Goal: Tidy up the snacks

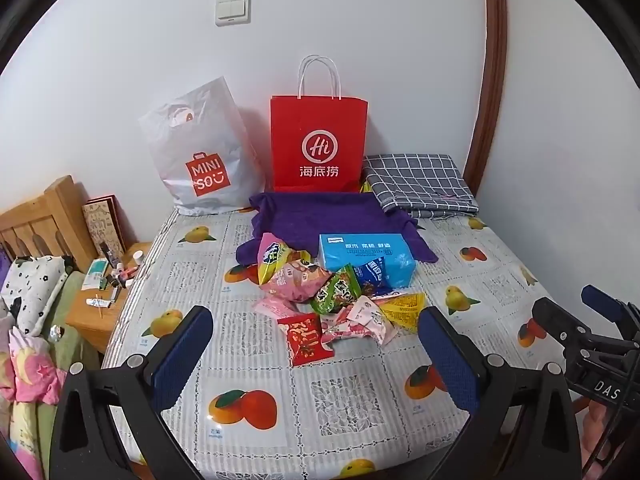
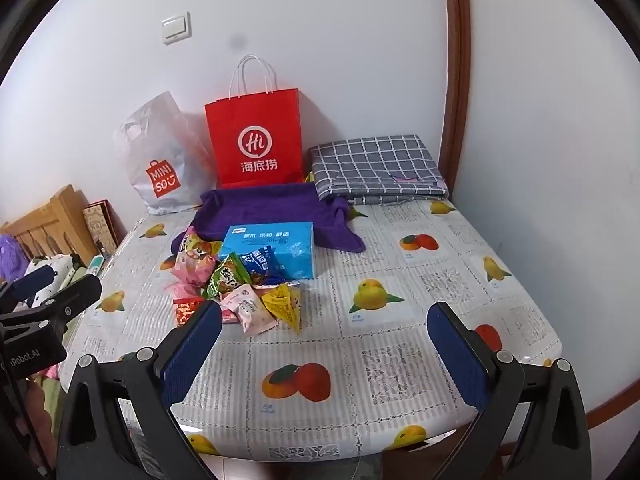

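The left wrist view takes in a wooden nightstand (image 1: 96,312) strewn with small bottles and tubes beside a bed (image 1: 28,320), which the right wrist view mostly cuts off; the right wrist view shows the worktop's (image 2: 400,360) near edge and more of its bare right side. Each view catches the other tool at its border. The left hand-held gripper (image 1: 316,356) hovers over the near part of the worktop, tilted downward toward the snack pile (image 1: 332,296), its blue pads spread wide with nothing between them. The right hand-held gripper (image 2: 324,356) is tilted down likewise, spread wide and empty, with the pile ahead and to its left. The snacks lie heaped at mid-worktop against a blue tissue box (image 1: 366,256), whose long axis runs left to right. Behind stand a purple towel (image 1: 320,216), a red paper bag (image 1: 318,144) and a white plastic bag (image 1: 200,152).
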Tool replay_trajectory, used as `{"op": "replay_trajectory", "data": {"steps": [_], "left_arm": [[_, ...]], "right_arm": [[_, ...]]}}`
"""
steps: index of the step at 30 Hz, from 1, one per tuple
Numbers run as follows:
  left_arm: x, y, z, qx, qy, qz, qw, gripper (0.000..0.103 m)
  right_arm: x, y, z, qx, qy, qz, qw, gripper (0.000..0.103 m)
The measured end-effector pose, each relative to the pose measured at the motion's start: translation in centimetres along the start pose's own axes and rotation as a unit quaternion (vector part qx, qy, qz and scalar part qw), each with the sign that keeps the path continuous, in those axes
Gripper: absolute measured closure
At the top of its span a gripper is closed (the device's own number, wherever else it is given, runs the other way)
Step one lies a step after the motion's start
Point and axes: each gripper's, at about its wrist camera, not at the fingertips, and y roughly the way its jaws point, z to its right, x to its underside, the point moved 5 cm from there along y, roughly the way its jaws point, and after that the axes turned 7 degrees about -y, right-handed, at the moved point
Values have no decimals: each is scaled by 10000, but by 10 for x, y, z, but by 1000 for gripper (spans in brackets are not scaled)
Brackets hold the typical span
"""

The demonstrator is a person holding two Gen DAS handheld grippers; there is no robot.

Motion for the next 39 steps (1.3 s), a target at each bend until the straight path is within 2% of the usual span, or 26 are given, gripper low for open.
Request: {"op": "replay_trajectory", "data": {"steps": [39], "left_arm": [[-2,-7,-6,52,-96,63,9999,0]], "right_arm": [[1,-10,-9,-103,-54,133,9998,2]]}}
